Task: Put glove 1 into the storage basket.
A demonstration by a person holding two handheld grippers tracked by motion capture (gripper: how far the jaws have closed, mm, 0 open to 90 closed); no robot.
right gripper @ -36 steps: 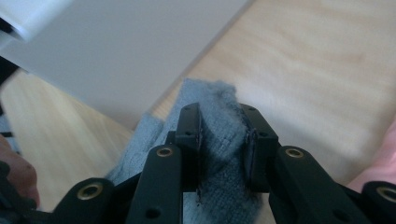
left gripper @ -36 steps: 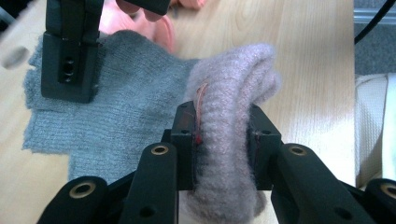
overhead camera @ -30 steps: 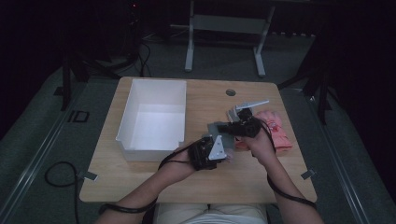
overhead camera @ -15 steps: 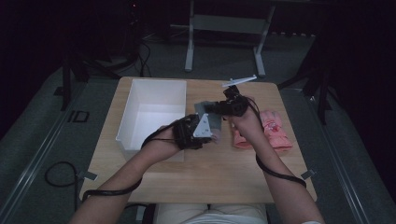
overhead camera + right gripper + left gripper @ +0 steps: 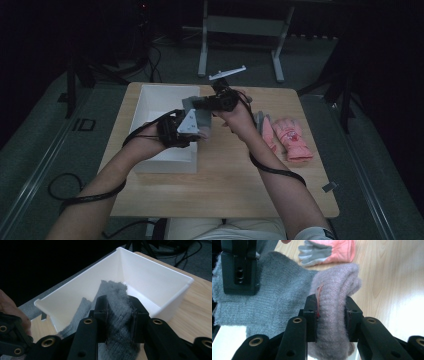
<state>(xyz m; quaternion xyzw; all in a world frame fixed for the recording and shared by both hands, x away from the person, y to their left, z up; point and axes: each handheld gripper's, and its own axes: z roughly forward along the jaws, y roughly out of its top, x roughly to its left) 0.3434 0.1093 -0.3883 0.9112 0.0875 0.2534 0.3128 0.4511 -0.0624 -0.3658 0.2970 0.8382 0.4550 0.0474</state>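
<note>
The grey knit glove [image 5: 274, 302] is up off the counter [image 5: 240, 170], stretched between my two tongs right at the near edge of the white bin [image 5: 165, 160]. My left tongs [image 5: 330, 312] are pinching its fuzzy rolled cuff end, the knit bulging out above the pads. My right tongs [image 5: 119, 308] are clamped on the other end of the same glove, and in the right gripper view the loose grey fabric hangs forward over the open bin, with the bin's white walls just beyond. From above, my left tongs [image 5: 182, 131] sit over the bin's right side and my right tongs [image 5: 210, 102] hover just beyond them, the glove a grey patch between the two. Off to my right, a pair of pink gloves [image 5: 285, 137] with grey palms lies flat on the wood, well apart from the bin.
</note>
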